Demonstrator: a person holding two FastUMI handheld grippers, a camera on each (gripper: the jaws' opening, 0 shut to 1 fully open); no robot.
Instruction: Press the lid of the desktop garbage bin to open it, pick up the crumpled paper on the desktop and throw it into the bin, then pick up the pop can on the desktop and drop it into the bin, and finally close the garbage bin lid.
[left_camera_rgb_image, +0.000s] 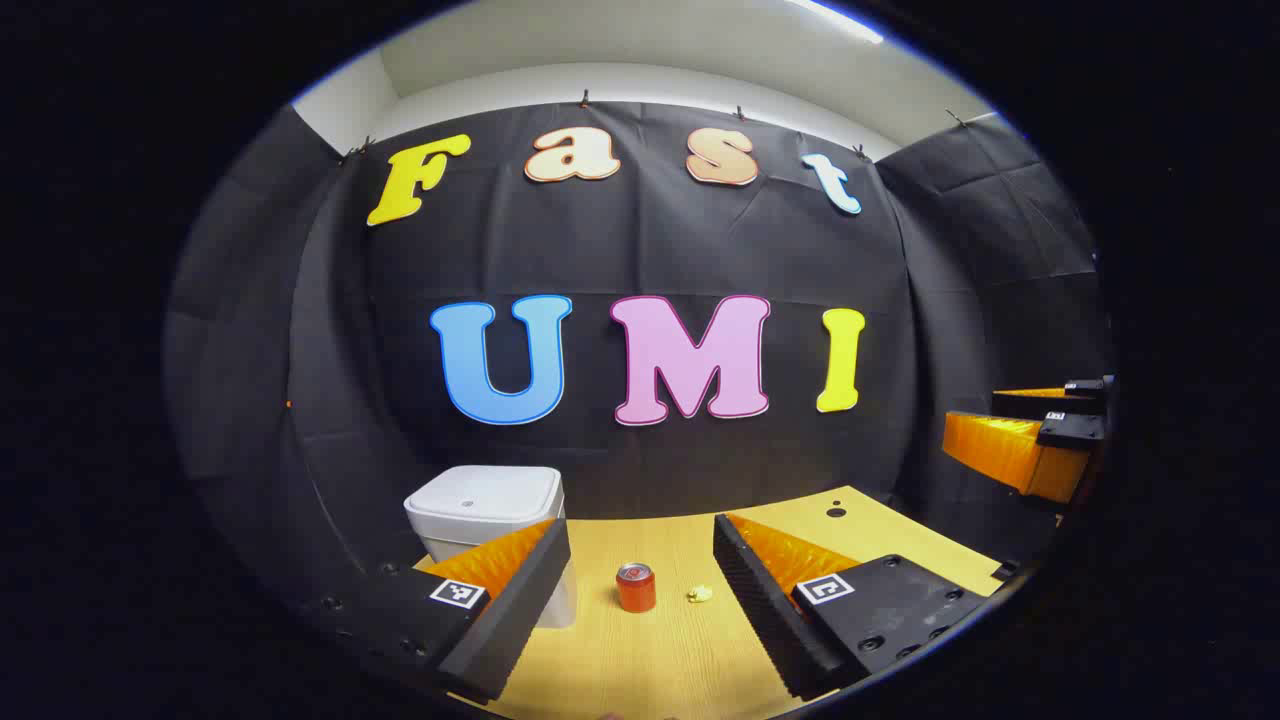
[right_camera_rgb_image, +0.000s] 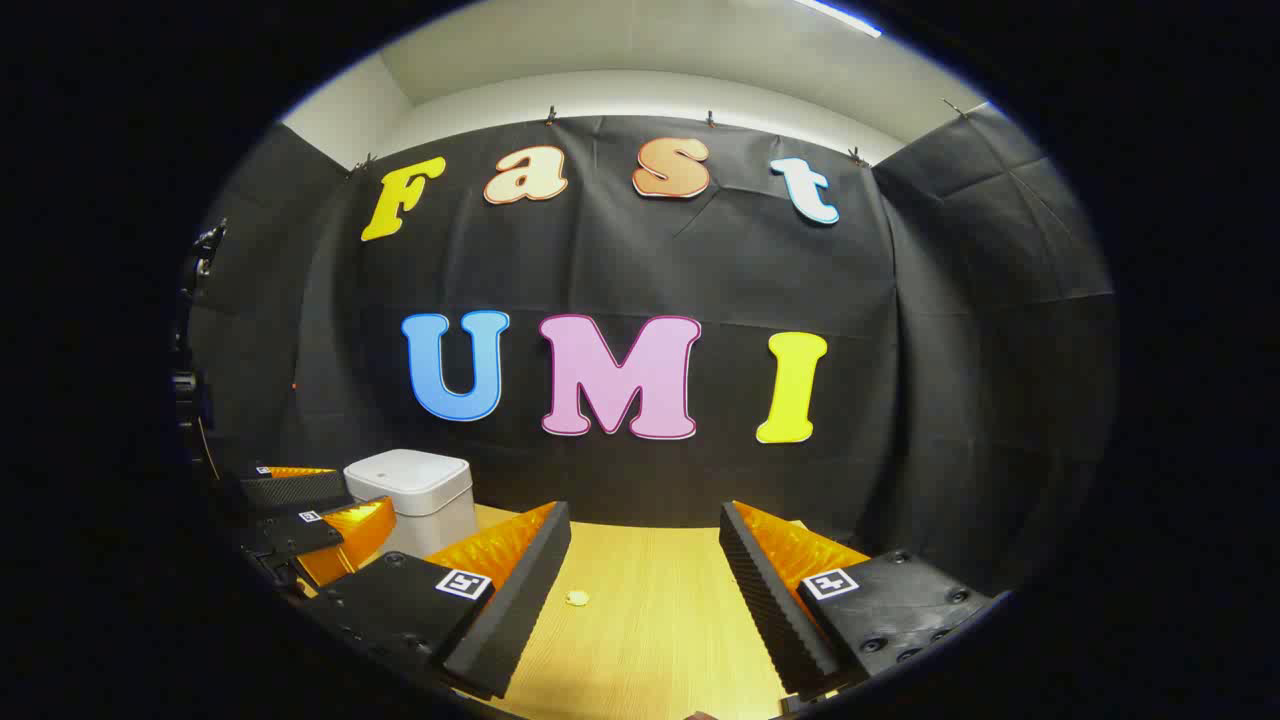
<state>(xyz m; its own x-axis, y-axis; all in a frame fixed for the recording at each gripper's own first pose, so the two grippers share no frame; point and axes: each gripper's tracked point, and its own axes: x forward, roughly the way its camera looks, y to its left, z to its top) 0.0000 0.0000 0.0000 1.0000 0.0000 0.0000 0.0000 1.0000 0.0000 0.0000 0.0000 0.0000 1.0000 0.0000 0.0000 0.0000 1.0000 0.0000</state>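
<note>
On the wooden worktop (left_camera_rgb_image: 650, 660), the white garbage bin (left_camera_rgb_image: 487, 510) stands at left with its lid down, then the red pop can (left_camera_rgb_image: 635, 587), then the small crumpled paper (left_camera_rgb_image: 700, 594) just beside it. The left claw (left_camera_rgb_image: 640, 600) and the right claw (right_camera_rgb_image: 645, 600) both gape wide, holding and touching nothing.

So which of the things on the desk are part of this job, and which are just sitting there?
For the job:
- garbage bin, lid shut
- pop can, upright
- crumpled paper, just right of the can
- left gripper and right gripper, jaws open, holding nothing

Just there:
- wooden desktop
- small dark hole in the desktop's far right
</note>
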